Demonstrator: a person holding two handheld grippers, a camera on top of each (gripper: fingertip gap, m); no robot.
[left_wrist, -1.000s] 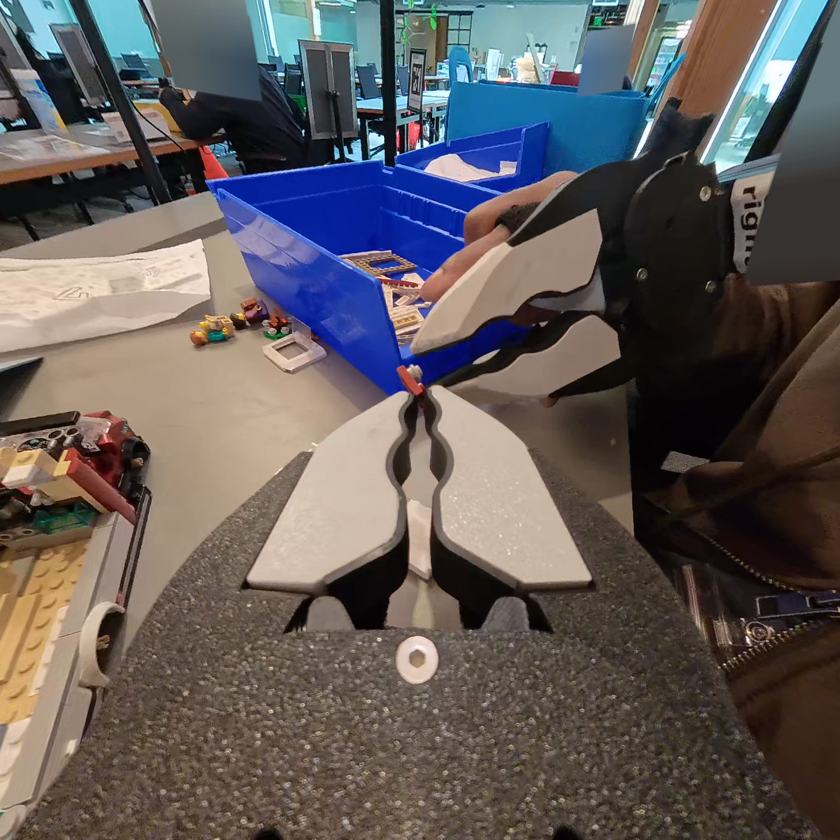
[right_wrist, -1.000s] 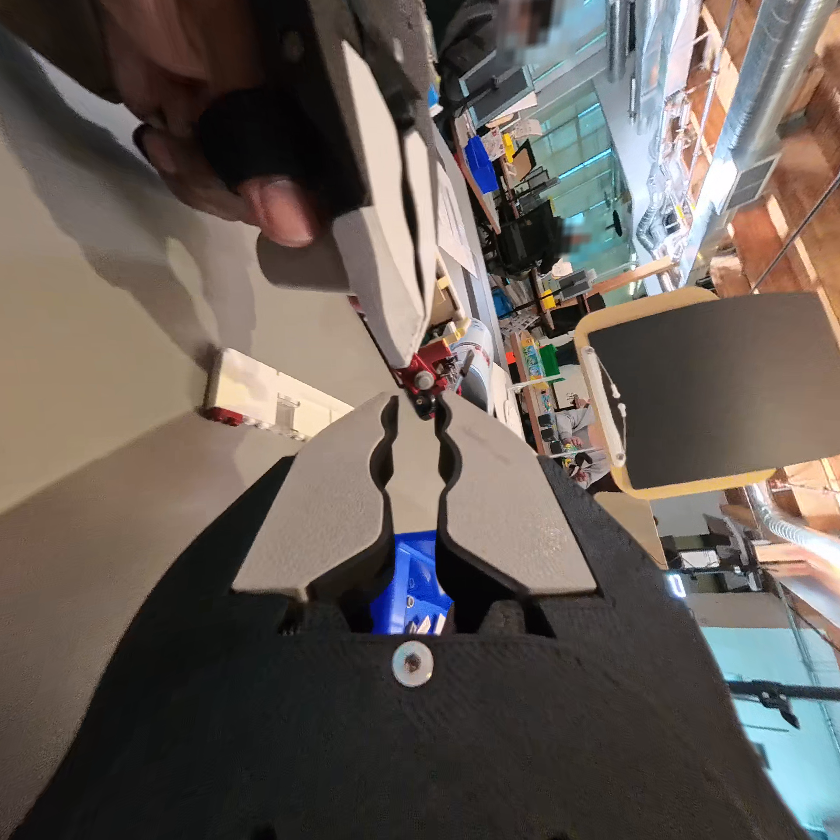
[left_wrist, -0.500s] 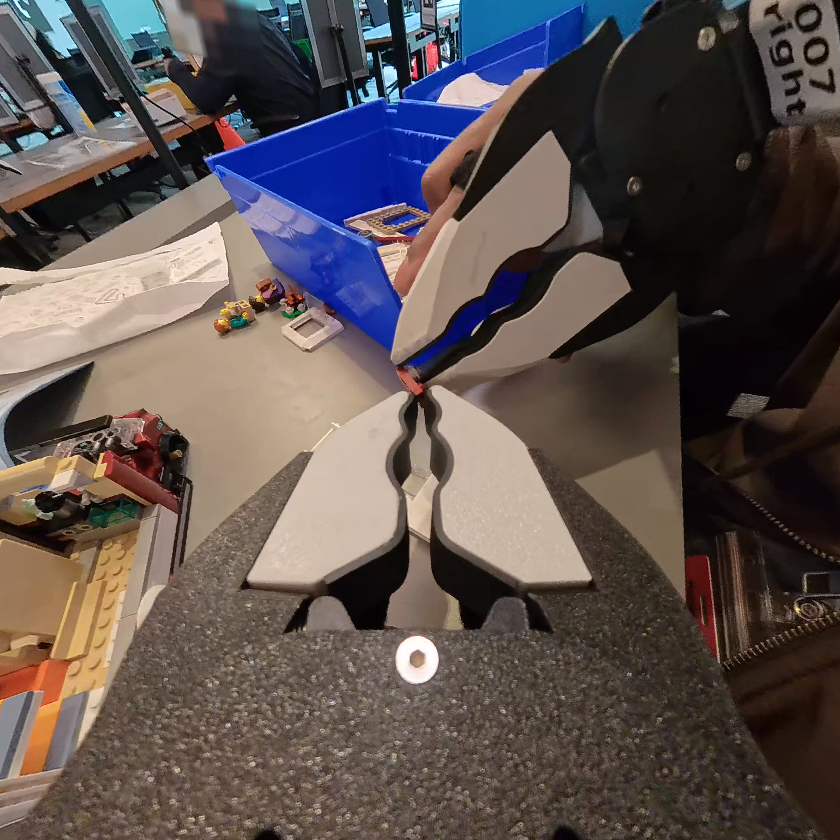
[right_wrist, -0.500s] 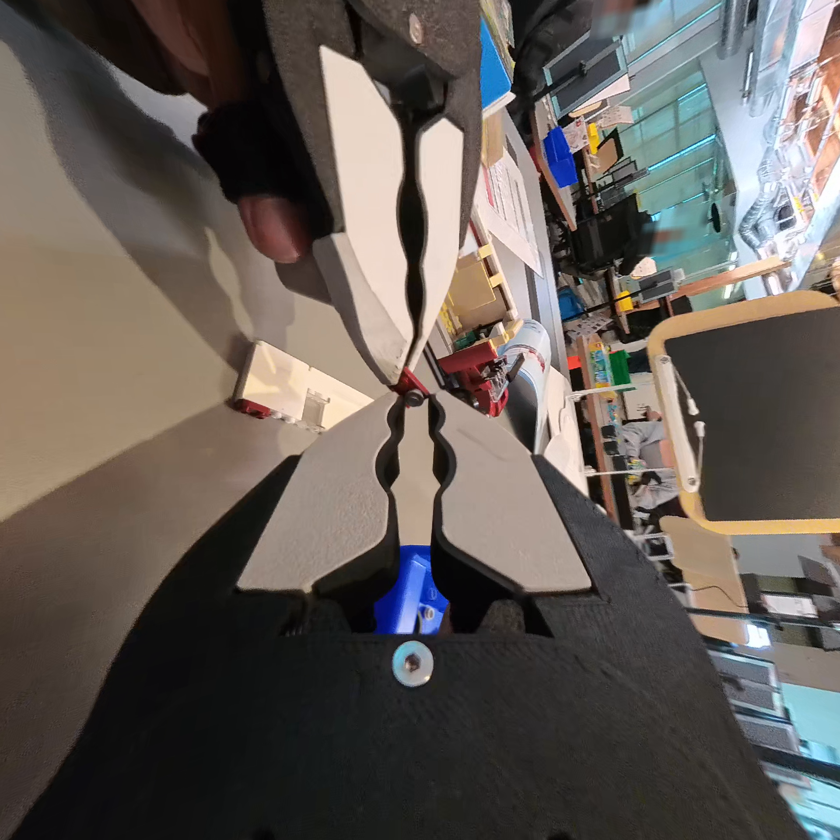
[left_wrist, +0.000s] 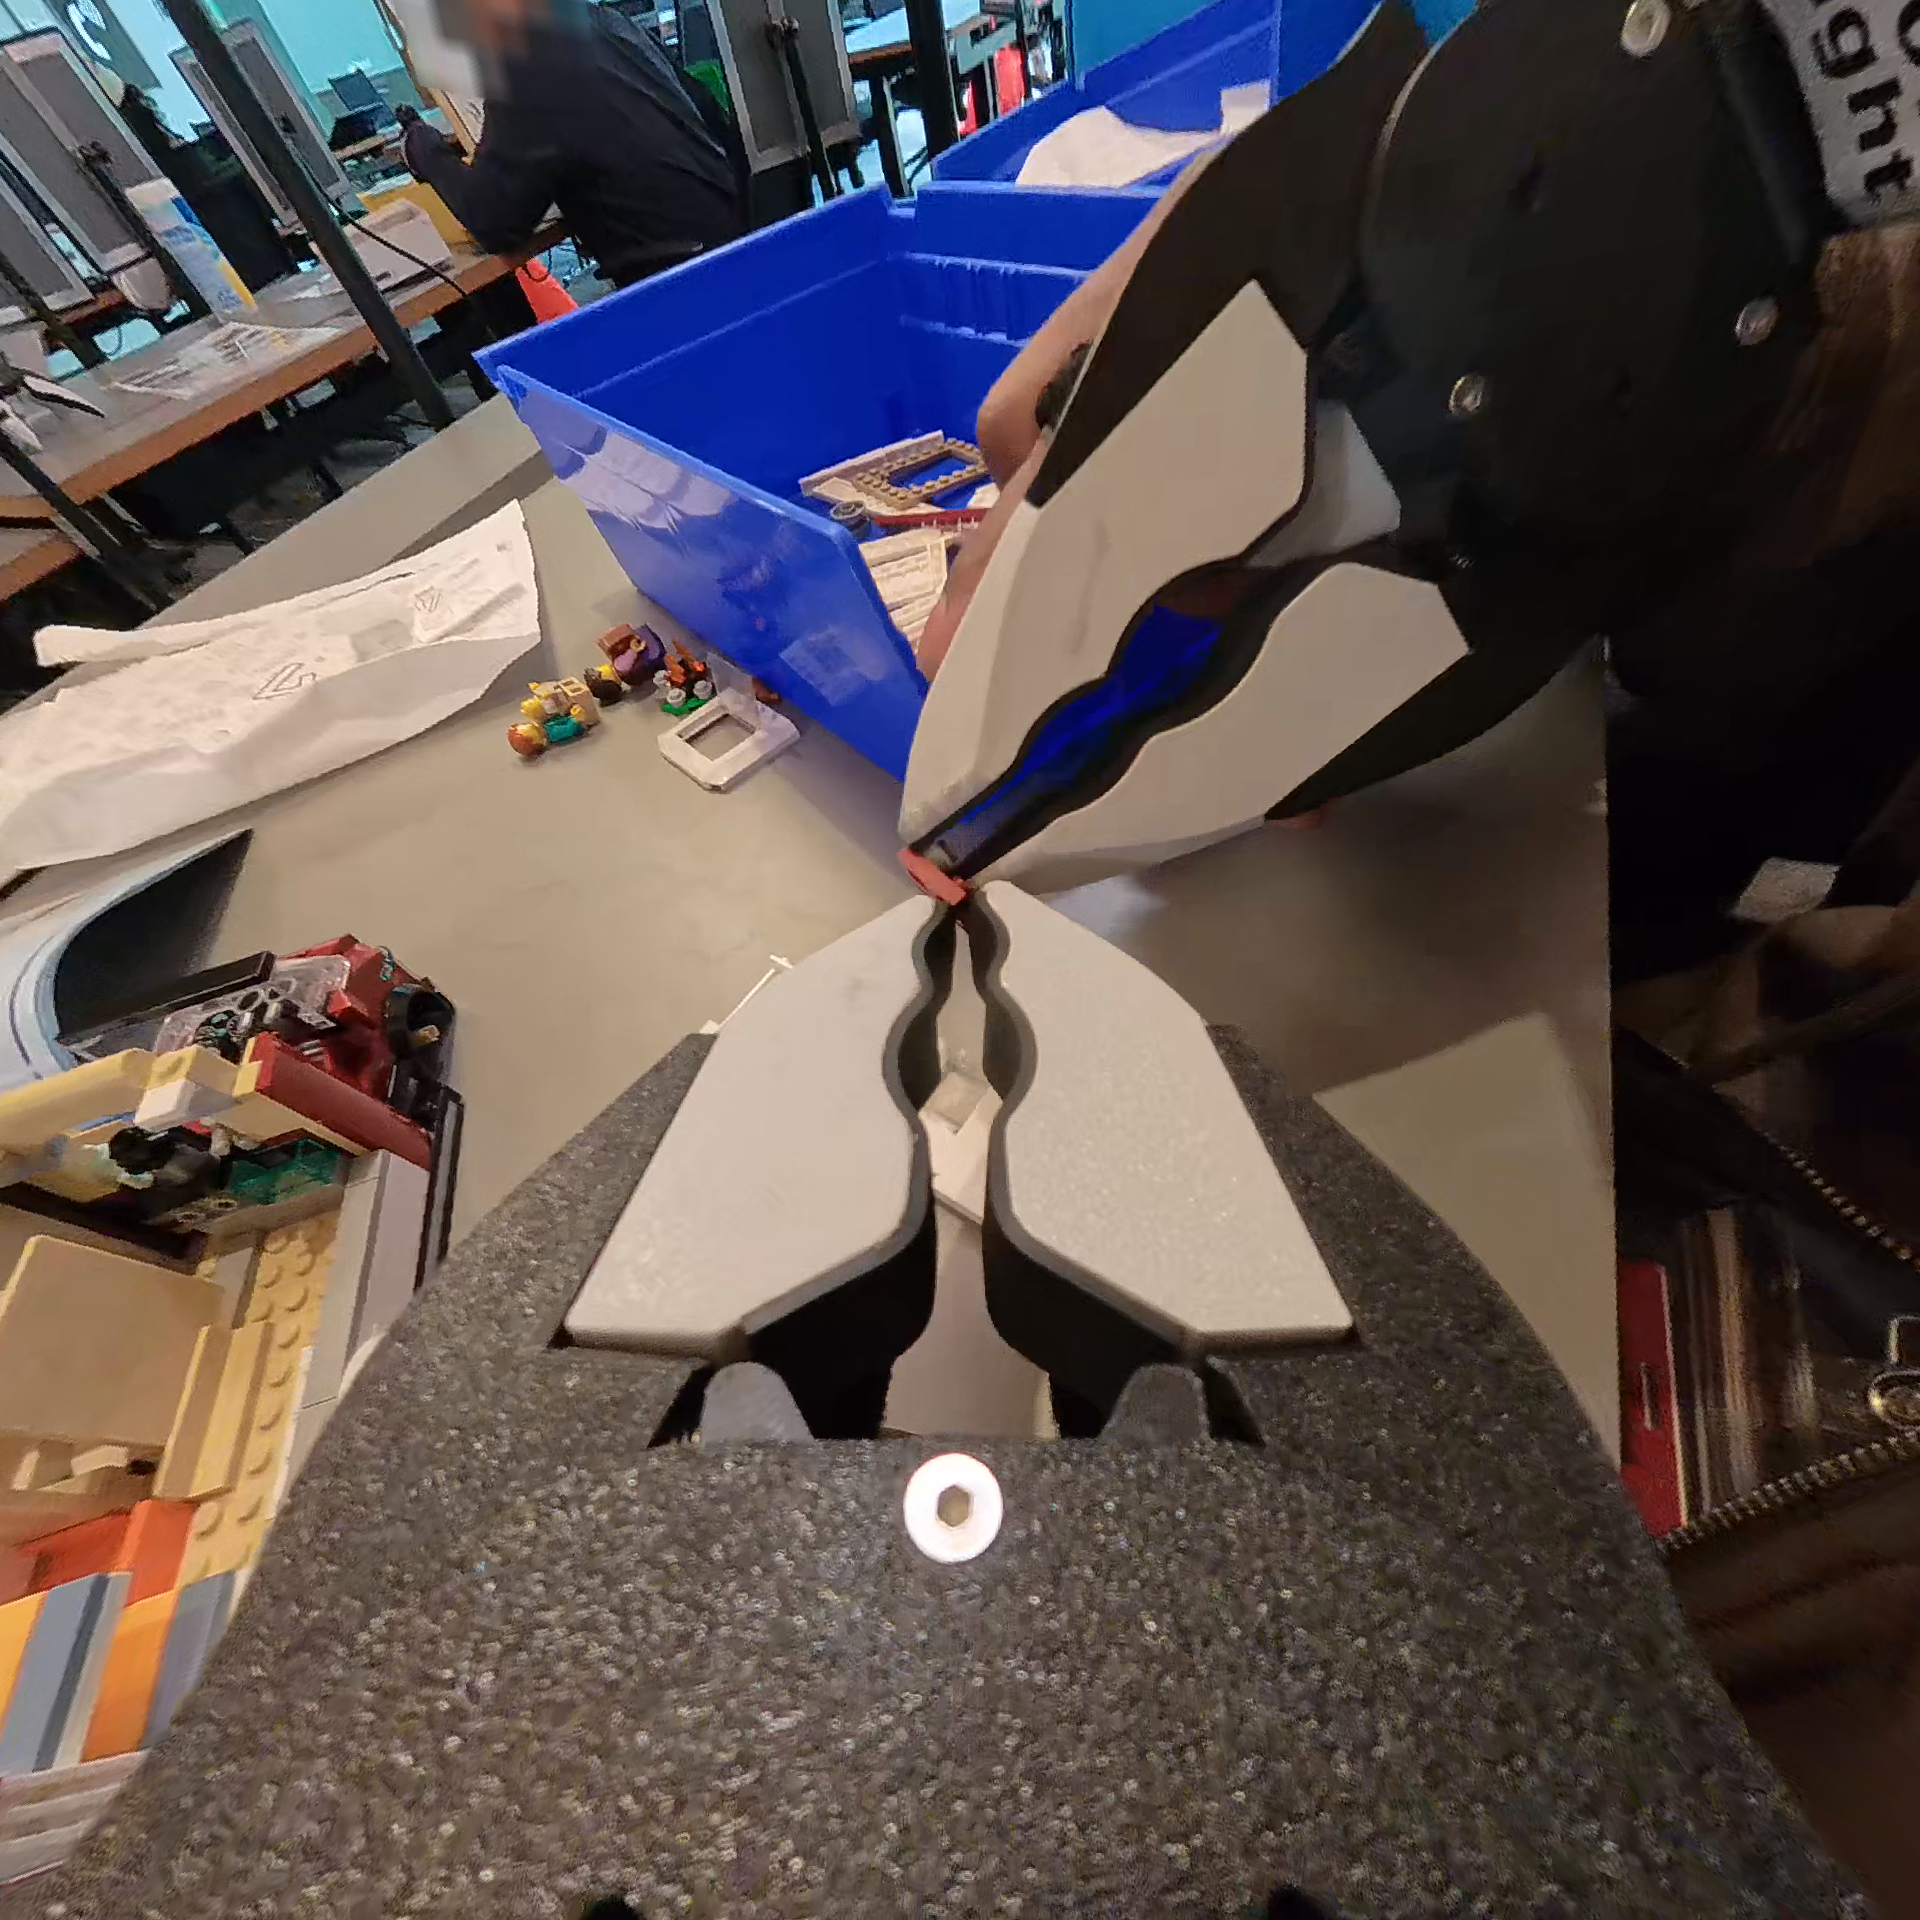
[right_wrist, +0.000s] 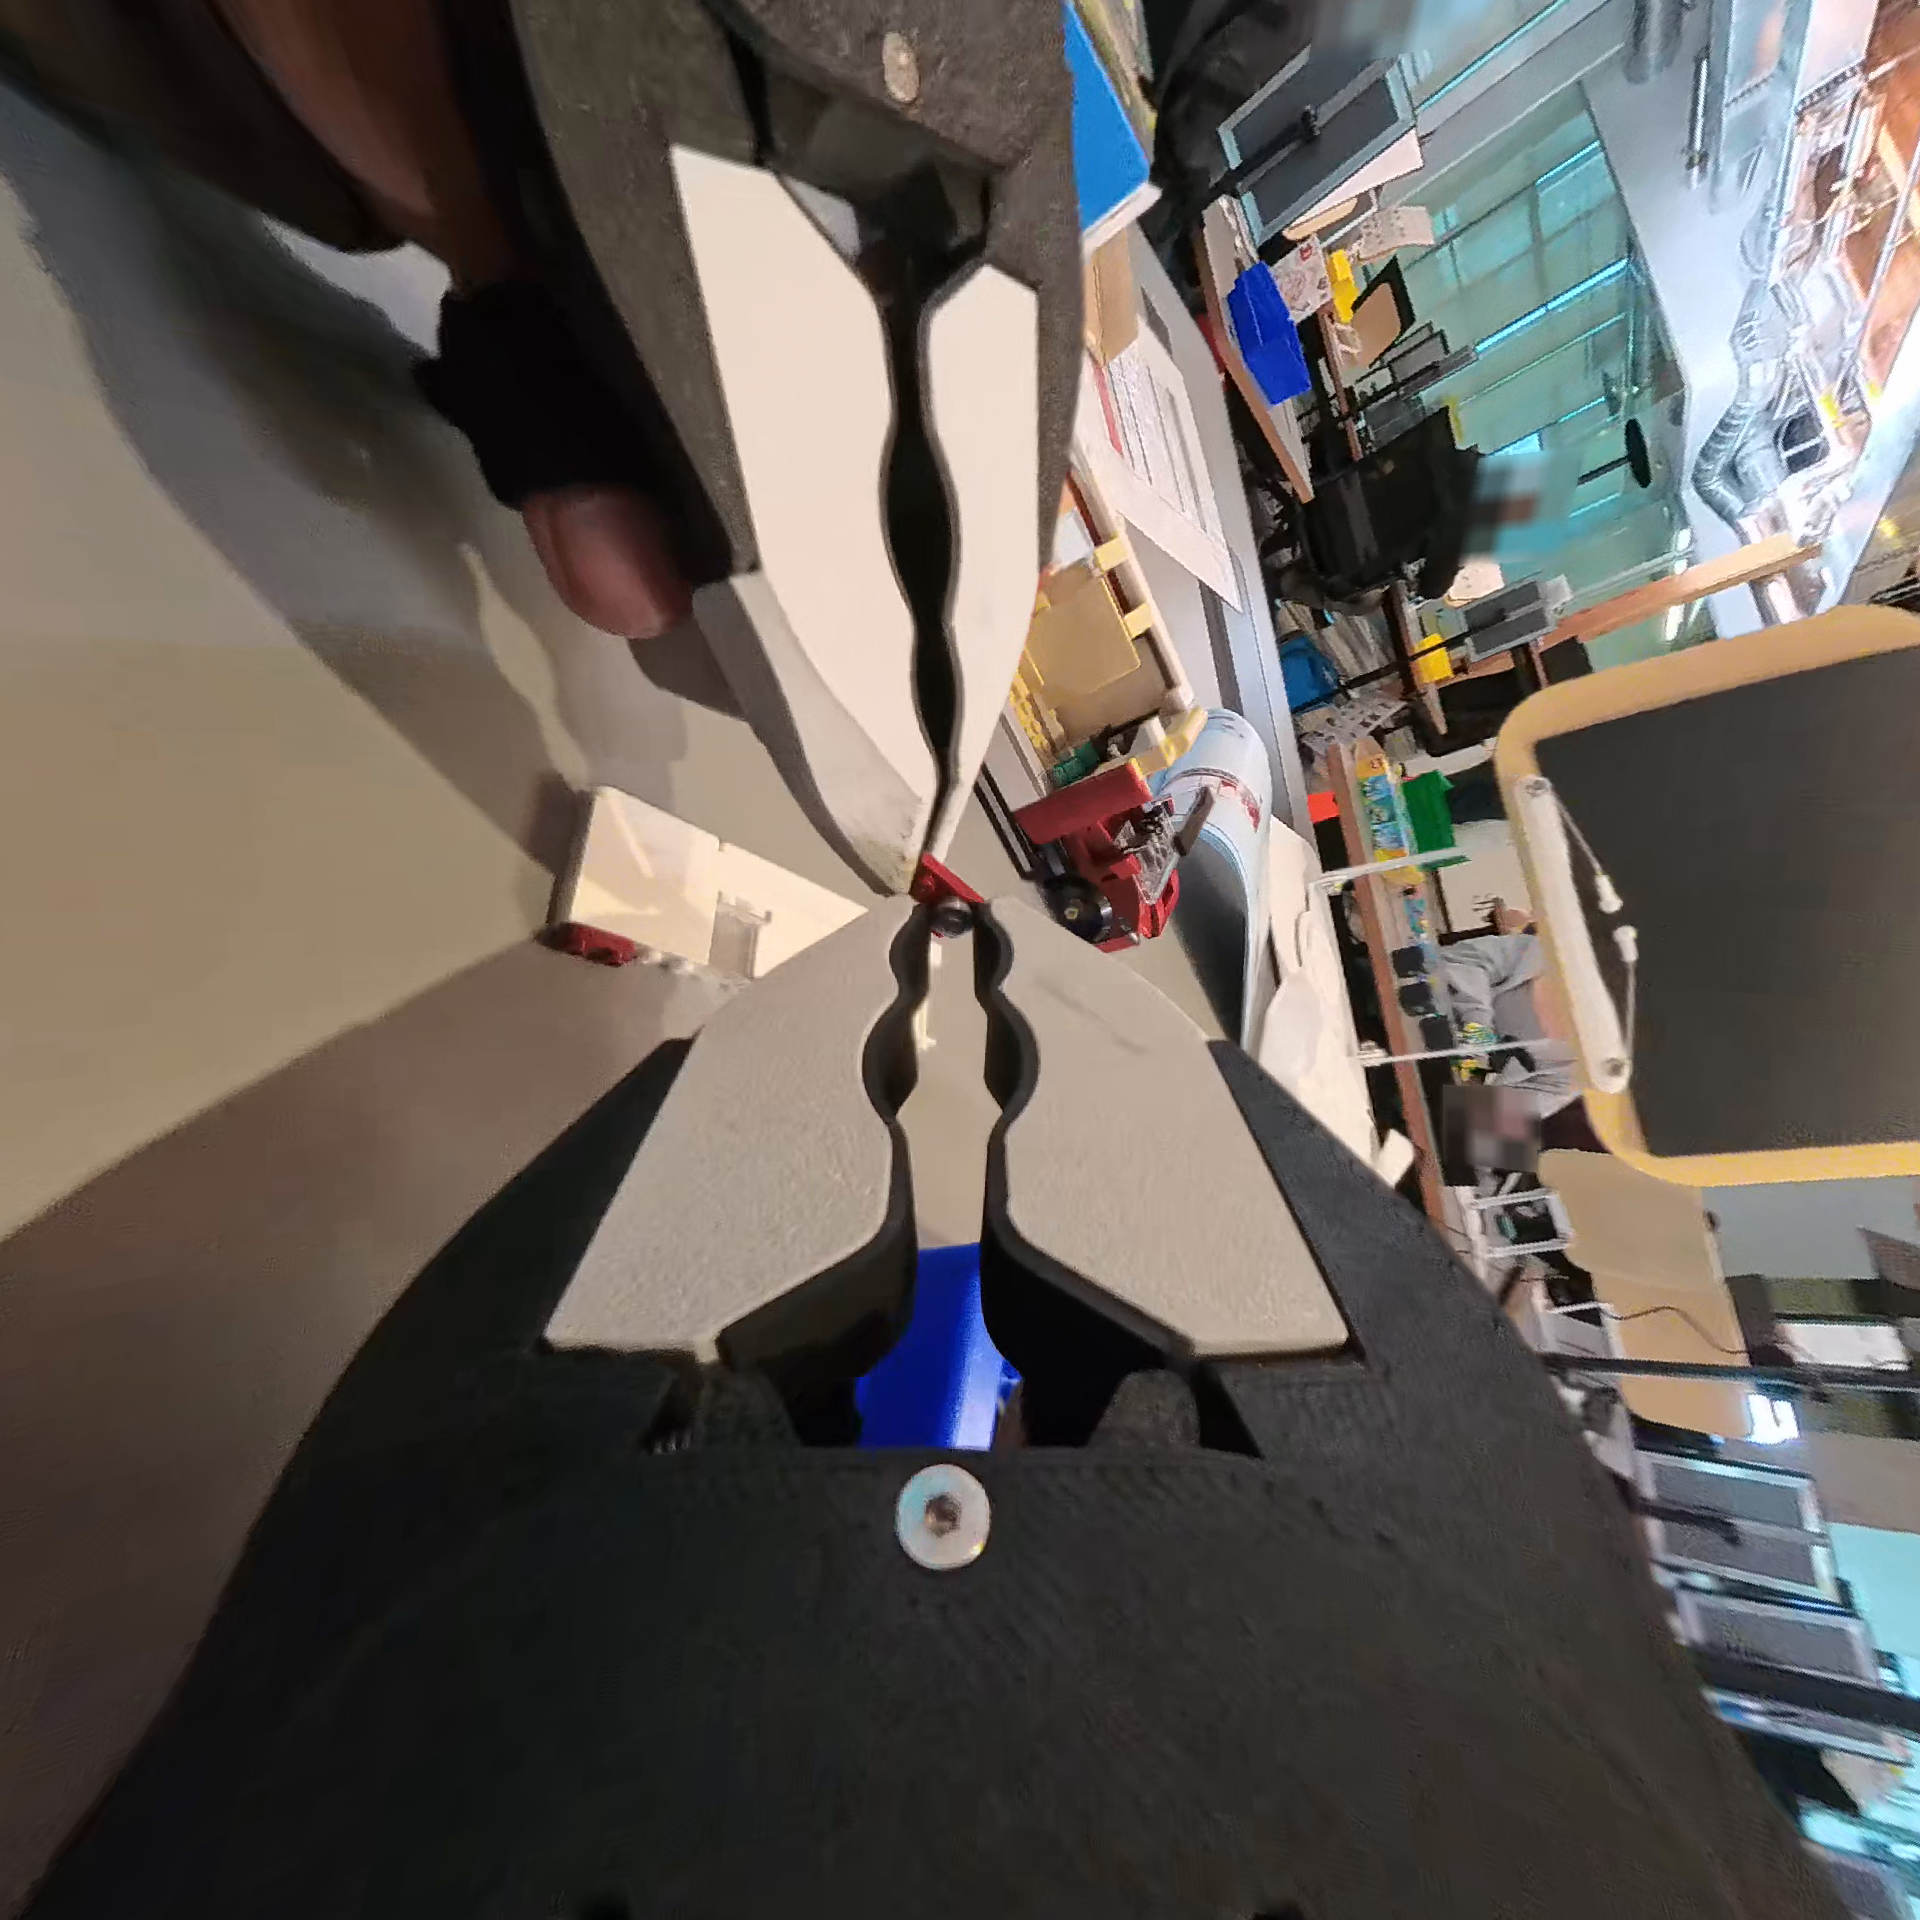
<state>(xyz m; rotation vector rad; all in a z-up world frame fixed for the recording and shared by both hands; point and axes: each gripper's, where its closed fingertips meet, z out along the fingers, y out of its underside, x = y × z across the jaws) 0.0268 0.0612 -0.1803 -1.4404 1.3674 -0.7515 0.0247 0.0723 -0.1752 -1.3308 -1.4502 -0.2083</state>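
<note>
My left gripper (left_wrist: 951, 902) is shut on a small red brick piece (left_wrist: 930, 873) that sticks out of its tips above the grey table. In the right wrist view it comes down from the top (right_wrist: 928, 868) with the red piece (right_wrist: 943, 883) at its tips. A small grey round piece (right_wrist: 951, 920) sits on the red piece. My right gripper (right_wrist: 951, 920) meets the left tip to tip, and its fingertips (right_wrist: 992, 920) close on the round piece from both sides. In the left wrist view the right gripper (left_wrist: 940, 857) reaches in from the upper right.
A blue bin (left_wrist: 727, 540) with loose parts stands behind. Small figures (left_wrist: 603, 691), a white frame (left_wrist: 727, 738) and a paper sheet (left_wrist: 260, 665) lie left of it. A brick model (left_wrist: 208, 1091) is at the left. A white brick block (right_wrist: 665, 883) lies under the grippers. The grippers are tip to tip, or close to it. Between my left fingertips and the white brick block (right_wrist: 665, 883) there is roughly 6 cm.
The right gripper came in to the left one's tips and its jaws narrowed onto the round piece. The left gripper kept the red piece and tilted down towards the table.
</note>
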